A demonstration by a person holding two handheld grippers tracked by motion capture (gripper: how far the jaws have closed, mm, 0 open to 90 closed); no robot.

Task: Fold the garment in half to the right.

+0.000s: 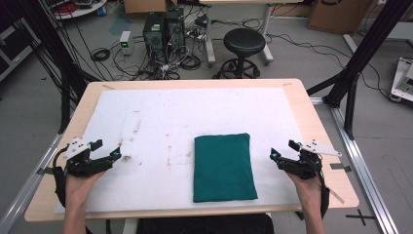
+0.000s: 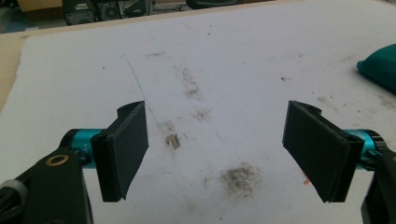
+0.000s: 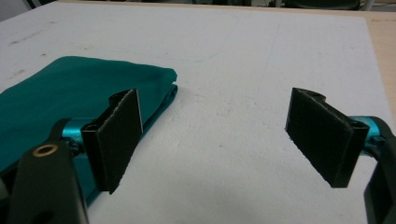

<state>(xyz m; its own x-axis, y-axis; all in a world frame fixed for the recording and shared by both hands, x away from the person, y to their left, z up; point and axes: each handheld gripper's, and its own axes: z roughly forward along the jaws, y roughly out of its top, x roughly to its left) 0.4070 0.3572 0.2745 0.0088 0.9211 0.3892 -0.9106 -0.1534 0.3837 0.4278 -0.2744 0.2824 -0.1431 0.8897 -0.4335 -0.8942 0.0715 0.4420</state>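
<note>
Both the left gripper point(image 1: 116, 155) and right gripper point(image 1: 273, 155) hover wide open and empty, flanking the folded green cloth point(image 1: 223, 167) on the worktop point(image 1: 146, 112), so I'd say reaching in to grasp its edges comes next.

Behind the table point(image 1: 299, 92) — a black stool point(image 1: 244, 43) (round-seated), computer towers point(image 1: 164, 29).

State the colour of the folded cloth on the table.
Dark green folded cloth, plain, without pattern; clearest in the high view.
</note>
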